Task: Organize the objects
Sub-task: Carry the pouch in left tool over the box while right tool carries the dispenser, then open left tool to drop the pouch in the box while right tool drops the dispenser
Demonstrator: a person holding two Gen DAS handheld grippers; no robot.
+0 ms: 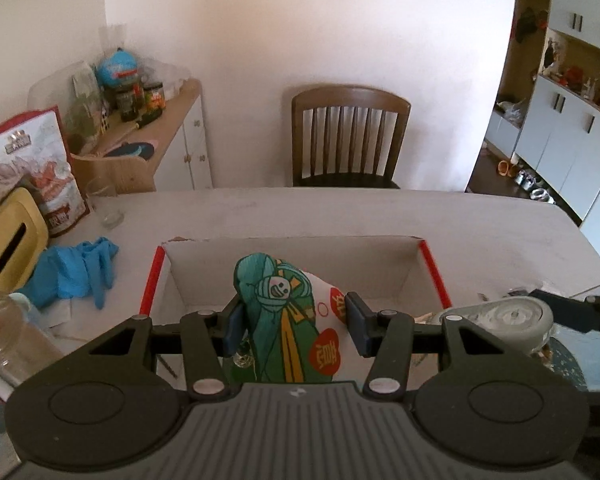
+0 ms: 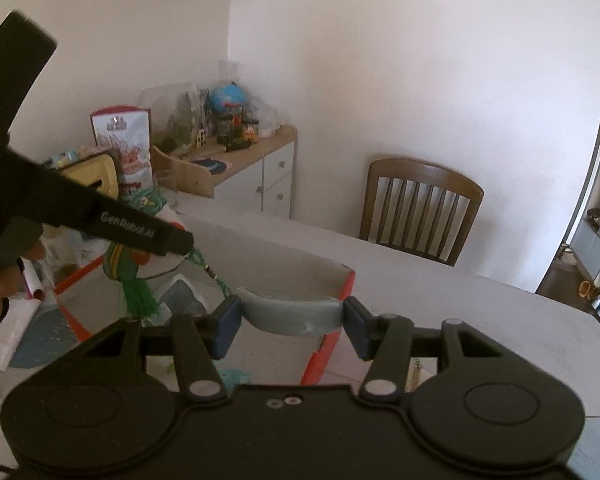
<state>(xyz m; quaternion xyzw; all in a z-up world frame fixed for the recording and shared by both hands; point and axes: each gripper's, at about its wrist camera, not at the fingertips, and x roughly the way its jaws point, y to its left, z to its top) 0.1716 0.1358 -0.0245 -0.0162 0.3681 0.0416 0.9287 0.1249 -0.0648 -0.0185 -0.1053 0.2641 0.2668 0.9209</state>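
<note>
My left gripper (image 1: 294, 326) is shut on a green and white snack bag (image 1: 288, 320) with a cartoon figure, held over the open cardboard box (image 1: 432, 268) with red edges. The bag also shows in the right wrist view (image 2: 140, 248), under the left gripper's black body. My right gripper (image 2: 292, 326) is shut on a grey round container (image 2: 292, 316), held over the box's right side (image 2: 348, 284). That container appears at the right in the left wrist view (image 1: 500, 320).
Blue gloves (image 1: 80, 268), a yellow tissue box (image 1: 8, 240), a glass jar (image 1: 4, 340) and a red and white bag (image 1: 40, 168) lie at the table's left. A wooden chair (image 1: 348, 136) stands behind the table. A cluttered cabinet (image 1: 160, 120) stands at the back left.
</note>
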